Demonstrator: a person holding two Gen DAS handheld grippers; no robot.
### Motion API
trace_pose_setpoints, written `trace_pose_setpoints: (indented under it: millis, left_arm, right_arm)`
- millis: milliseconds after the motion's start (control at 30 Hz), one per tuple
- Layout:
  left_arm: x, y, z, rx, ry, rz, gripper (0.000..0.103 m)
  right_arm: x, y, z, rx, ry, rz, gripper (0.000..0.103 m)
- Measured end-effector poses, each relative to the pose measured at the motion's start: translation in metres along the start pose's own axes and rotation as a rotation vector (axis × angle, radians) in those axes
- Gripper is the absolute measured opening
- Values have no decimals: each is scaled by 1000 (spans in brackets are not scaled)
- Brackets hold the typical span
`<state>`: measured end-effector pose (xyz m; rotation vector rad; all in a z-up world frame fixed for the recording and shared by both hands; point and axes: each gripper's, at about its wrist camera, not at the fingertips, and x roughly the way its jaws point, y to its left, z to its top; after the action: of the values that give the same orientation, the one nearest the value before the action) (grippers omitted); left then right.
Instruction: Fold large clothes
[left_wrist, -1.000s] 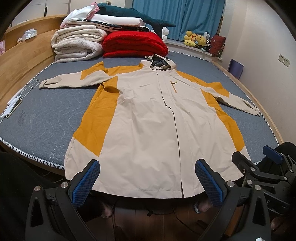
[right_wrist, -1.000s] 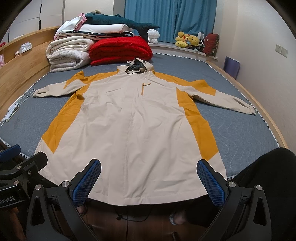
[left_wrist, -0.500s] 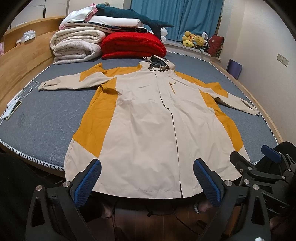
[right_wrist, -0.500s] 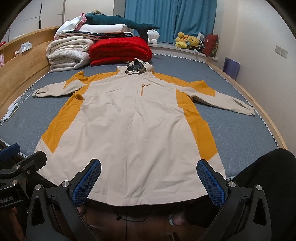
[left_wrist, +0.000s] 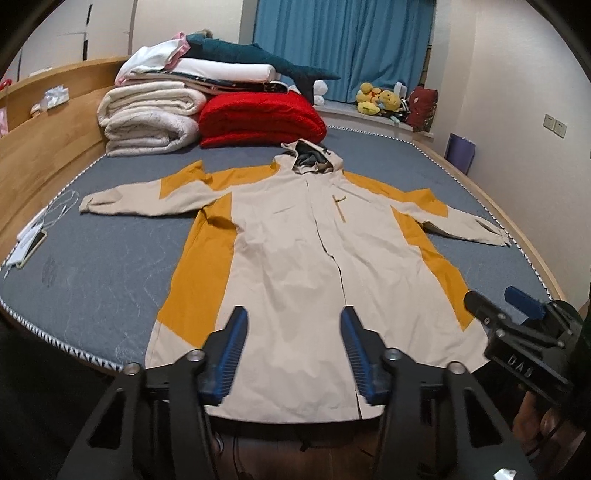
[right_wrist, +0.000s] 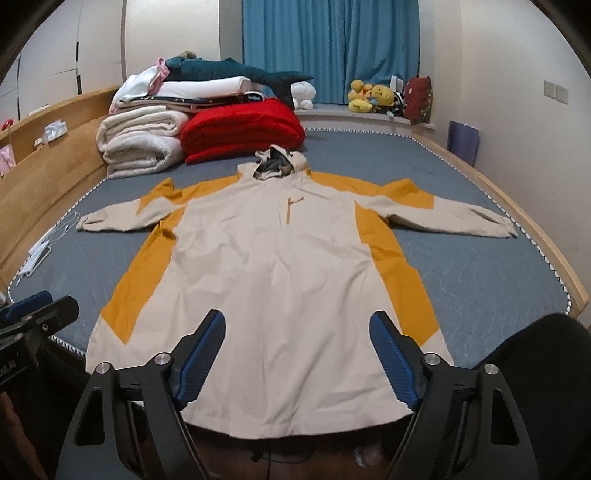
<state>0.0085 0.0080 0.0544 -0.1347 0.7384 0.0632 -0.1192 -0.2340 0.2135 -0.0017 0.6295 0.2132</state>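
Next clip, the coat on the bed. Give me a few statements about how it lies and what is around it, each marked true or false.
1. The coat lies spread flat with both sleeves out to the sides. True.
2. The coat's hood points toward the folded blankets. True.
3. The red blanket lies on top of the coat. False: it sits beyond the hood, apart from the coat.
4. The left gripper is clamped on the coat's hem. False: its jaws are closing, with no cloth between them.
5. The coat is already folded in half. False: it is still fully open on the mattress.
6. Yellow soft toys sit by the blue curtain. True.
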Motion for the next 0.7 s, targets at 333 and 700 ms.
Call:
trace_pose_setpoints:
  millis: [333,700]
  left_arm:
    - [59,27,65,51,22,-27,38]
    - [170,132,167,-2,-7,76,11]
  right_arm:
    - [71,-8,37,-43,-39,14,68]
    - [231,-6,199,-107,-186,38,57]
